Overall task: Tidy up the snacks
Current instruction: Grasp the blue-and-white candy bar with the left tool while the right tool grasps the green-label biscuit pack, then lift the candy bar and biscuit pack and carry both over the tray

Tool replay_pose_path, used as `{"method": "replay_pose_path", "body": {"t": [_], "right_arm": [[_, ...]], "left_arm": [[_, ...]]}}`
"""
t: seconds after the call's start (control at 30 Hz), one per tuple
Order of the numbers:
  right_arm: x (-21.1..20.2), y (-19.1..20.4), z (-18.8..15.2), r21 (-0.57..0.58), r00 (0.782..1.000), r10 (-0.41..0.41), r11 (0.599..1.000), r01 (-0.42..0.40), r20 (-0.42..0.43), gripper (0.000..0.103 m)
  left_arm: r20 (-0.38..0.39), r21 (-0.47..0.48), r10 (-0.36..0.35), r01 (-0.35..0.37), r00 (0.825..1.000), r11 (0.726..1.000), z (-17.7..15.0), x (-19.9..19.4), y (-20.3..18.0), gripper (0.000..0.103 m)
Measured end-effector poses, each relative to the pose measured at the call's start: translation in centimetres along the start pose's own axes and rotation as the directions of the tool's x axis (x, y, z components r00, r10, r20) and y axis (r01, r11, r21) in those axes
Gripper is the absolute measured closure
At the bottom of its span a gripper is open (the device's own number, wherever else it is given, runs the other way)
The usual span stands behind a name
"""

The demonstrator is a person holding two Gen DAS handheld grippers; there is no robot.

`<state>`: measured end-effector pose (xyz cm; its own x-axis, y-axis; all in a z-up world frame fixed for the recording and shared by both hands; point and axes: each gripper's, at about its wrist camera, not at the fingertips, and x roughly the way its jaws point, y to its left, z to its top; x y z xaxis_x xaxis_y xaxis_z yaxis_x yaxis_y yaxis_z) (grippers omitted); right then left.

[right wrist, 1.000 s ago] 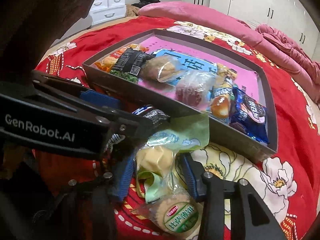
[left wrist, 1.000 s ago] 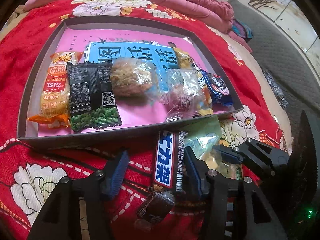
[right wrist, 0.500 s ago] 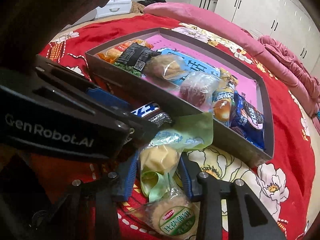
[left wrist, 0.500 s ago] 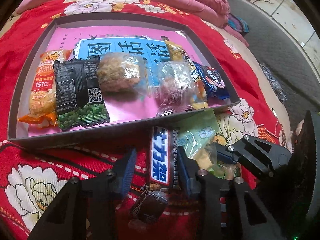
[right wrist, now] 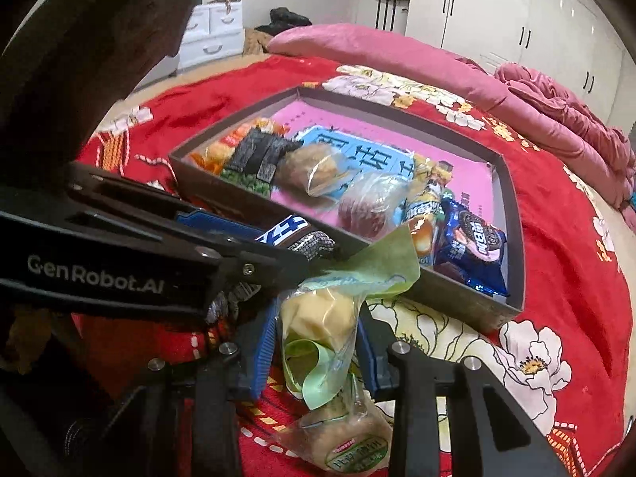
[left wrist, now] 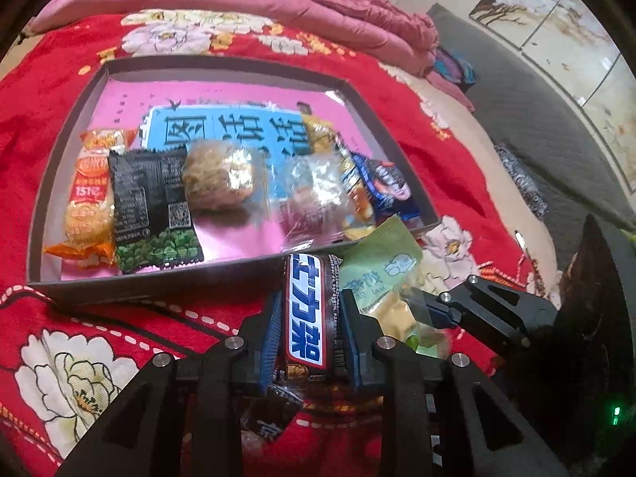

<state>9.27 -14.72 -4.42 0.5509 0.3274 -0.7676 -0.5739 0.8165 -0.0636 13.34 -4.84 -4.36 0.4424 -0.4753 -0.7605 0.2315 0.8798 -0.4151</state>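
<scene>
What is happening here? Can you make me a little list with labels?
place: bed with red flowered blanket
box: open, six snacks in a row inside
left claw: shut on chocolate bar
right claw: shut on green snack bag
both snacks: held just outside the box's near wall
other loose snacks: round cracker pack, small dark candy

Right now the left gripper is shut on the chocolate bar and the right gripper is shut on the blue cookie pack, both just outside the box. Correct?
Not quite. The right gripper is shut on the green-wrapped pastry, not the cookie pack, which lies inside the box, as the right wrist view shows. The left gripper is indeed shut on the chocolate bar.
</scene>
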Motion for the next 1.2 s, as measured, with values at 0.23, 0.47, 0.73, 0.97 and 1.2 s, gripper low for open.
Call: {"method": "replay_pose_path", "body": {"t": [0.23,0.47,0.73,0.97,1.2], "right_arm": [[-1.8,-0.5,0.6,0.033,0.997,0.036,0.999,-0.038,0.069,0.067],[-2.4,-0.8,0.8,0.053,0.995,0.033,0.998,-0.038,0.091,0.067],[-3.5,-2.0,1.3,0.111,0.987,0.045,0.992,-0.063,0.155,0.067],[-4.3,-3.3,1.9,0.164,0.980,0.019,0.985,-0.053,0.200,0.067],[-4.5,-4.0,2.4,0.196,0.975,0.005,0.979,-0.050,0.221,0.067]], "left_arm": [[0.091,-0.017,-0.018,0.020,0.996,1.000,0.3,-2.5,0.5,0.074],[0.144,-0.068,-0.008,0.018,0.989,0.998,0.7,-3.8,2.1,0.074],[0.187,-0.070,0.018,-0.005,0.982,0.998,1.0,-4.6,2.5,0.074],[0.224,-0.072,0.053,-0.037,0.973,0.997,1.2,-5.3,2.8,0.074],[0.252,-0.072,0.092,-0.076,0.963,0.995,1.4,-5.8,3.0,0.074]]}}
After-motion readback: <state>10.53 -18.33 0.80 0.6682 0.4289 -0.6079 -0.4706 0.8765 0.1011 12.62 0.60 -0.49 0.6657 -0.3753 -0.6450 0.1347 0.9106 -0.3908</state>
